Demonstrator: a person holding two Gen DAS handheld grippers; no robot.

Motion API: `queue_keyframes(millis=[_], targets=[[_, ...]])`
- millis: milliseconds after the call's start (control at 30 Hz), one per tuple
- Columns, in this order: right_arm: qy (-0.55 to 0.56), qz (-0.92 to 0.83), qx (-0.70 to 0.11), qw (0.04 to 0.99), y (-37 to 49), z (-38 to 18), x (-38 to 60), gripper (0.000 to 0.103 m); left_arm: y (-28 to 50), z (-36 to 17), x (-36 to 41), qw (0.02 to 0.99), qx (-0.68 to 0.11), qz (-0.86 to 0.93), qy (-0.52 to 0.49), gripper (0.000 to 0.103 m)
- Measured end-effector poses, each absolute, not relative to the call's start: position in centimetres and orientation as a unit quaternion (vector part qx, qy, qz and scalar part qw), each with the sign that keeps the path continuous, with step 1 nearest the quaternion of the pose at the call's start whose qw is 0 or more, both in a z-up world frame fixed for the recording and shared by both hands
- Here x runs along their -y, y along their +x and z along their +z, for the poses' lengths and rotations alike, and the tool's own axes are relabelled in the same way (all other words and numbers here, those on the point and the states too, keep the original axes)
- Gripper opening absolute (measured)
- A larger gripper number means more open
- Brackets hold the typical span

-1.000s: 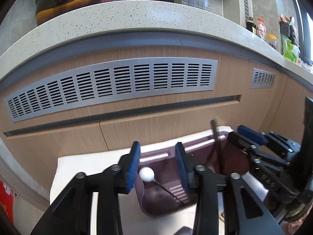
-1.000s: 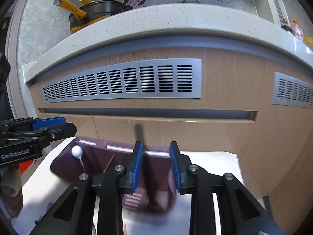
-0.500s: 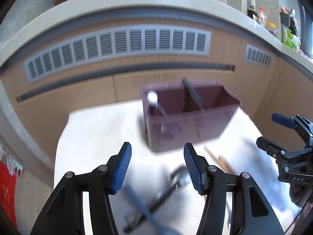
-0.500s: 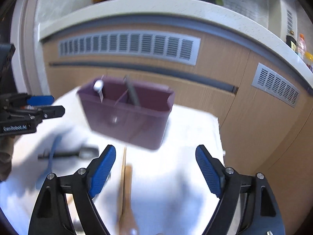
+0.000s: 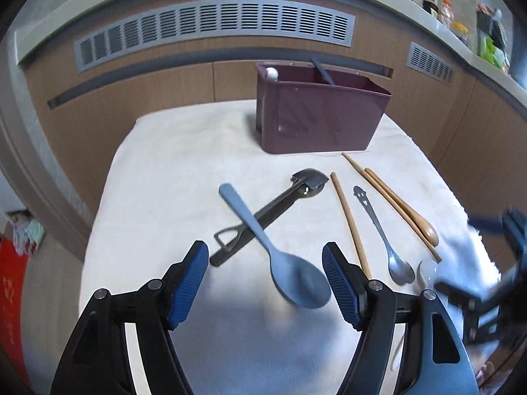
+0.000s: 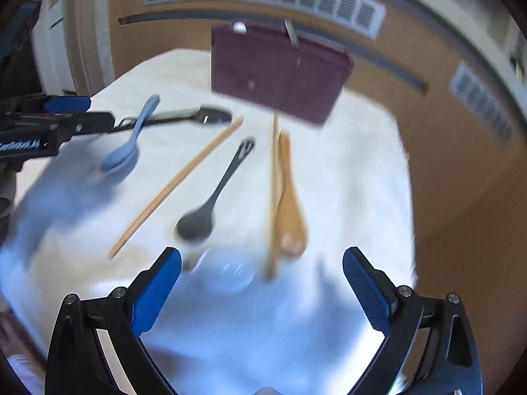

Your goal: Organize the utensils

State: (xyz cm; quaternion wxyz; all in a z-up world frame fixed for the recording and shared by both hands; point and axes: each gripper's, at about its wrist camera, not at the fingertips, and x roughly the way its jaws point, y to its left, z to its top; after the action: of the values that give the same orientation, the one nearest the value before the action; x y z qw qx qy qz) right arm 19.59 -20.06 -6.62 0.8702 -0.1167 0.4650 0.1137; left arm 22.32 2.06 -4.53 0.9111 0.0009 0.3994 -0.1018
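Note:
A maroon utensil holder (image 5: 316,112) (image 6: 280,72) stands at the far side of a white cloth, with a white-knobbed utensil (image 5: 272,73) and a dark handle (image 5: 322,70) inside. On the cloth lie a blue spoon (image 5: 273,247) (image 6: 126,141), a dark peeler (image 5: 266,212) under it, a metal spoon (image 5: 382,233) (image 6: 214,194), a wooden spoon (image 5: 405,210) (image 6: 288,204) and chopsticks (image 5: 349,223) (image 6: 178,184). My left gripper (image 5: 265,284) is open above the blue spoon's bowl. My right gripper (image 6: 262,286) is open and empty near the cloth's front.
A wooden cabinet front with grey vents (image 5: 214,23) rises behind the cloth-covered table (image 5: 184,151). A stone counter edge (image 5: 487,69) runs above, with bottles at the right. A small clear object (image 5: 428,271) lies by the metal spoon.
Both grippers have pulled back from the holder and opened wide. The loose utensils on the cloth have come into view.

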Motion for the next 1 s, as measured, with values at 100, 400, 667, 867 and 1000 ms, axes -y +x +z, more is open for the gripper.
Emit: queue_keyframes(millis=[100, 400, 667, 867, 1000], targets=[[-0.050, 0.111, -0.502, 0.856, 19.5, -7.4, 20.0, 0.080, 22.6, -4.7, -2.6, 0.911, -0.400, -0.093, -0.019, 0.073], [-0.049, 0.088, -0.504, 0.858, 21.5, -8.4, 17.5, 0.061, 21.8, -4.9, -3.9, 0.911, -0.402, -0.088, -0.040, 0.079], [-0.070, 0.100, -0.488, 0.864, 21.0, -7.8, 18.9, 0.038, 21.3, -5.5, -3.8, 0.906, -0.411, -0.092, -0.038, 0.079], [-0.067, 0.066, -0.463, 0.882, 20.7, -6.7, 22.1, 0.037, 20.6, -5.7, -2.6, 0.902, -0.414, -0.122, -0.034, 0.079], [-0.050, 0.047, -0.449, 0.891, 20.8, -6.2, 23.5, 0.037, 20.3, -5.9, -1.5, 0.904, -0.408, -0.121, -0.039, 0.079]])
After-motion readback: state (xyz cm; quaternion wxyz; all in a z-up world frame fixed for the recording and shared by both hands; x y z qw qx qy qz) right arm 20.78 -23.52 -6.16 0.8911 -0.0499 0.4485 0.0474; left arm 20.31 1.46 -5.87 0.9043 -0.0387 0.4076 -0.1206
